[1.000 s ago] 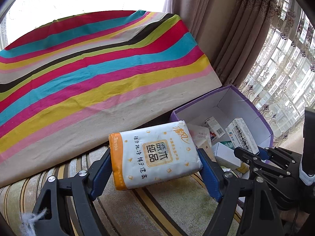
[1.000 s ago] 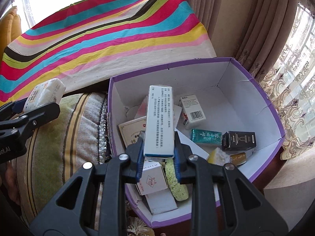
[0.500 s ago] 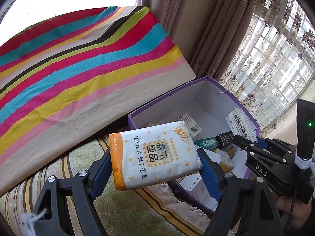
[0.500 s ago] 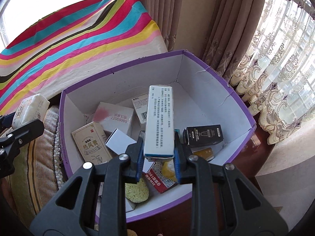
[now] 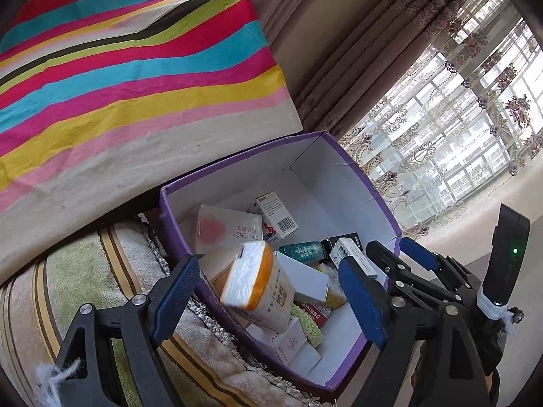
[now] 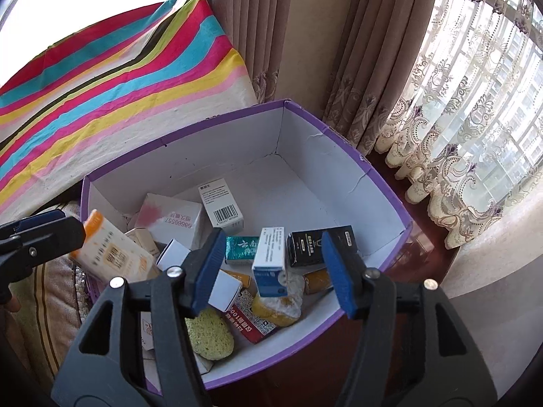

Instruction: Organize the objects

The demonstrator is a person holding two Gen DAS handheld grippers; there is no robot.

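Observation:
A purple box with white inside (image 5: 342, 159) (image 6: 373, 173) holds several small cartons and sponges. My left gripper (image 5: 268, 291) is open; the white and orange tissue pack (image 5: 254, 281) (image 6: 112, 254) is loose between its fingers, tumbling over the box's left wall. My right gripper (image 6: 271, 271) is open above the box; the white and blue medicine box (image 6: 269, 261) (image 5: 353, 257) is free of its pads, dropping among the cartons. The right gripper also shows in the left wrist view (image 5: 407, 264).
A striped cloth (image 5: 118, 84) covers the surface behind the box. The box stands beside a green-and-tan striped cushion (image 5: 85, 271). Brown curtains (image 6: 305, 34) and lace drapes (image 6: 458, 135) hang to the right, with a stone sill (image 6: 492, 254) beside the box.
Both grippers moved right over the box and opened. The tissue pack and the medicine box left their jaws and are falling into the box.

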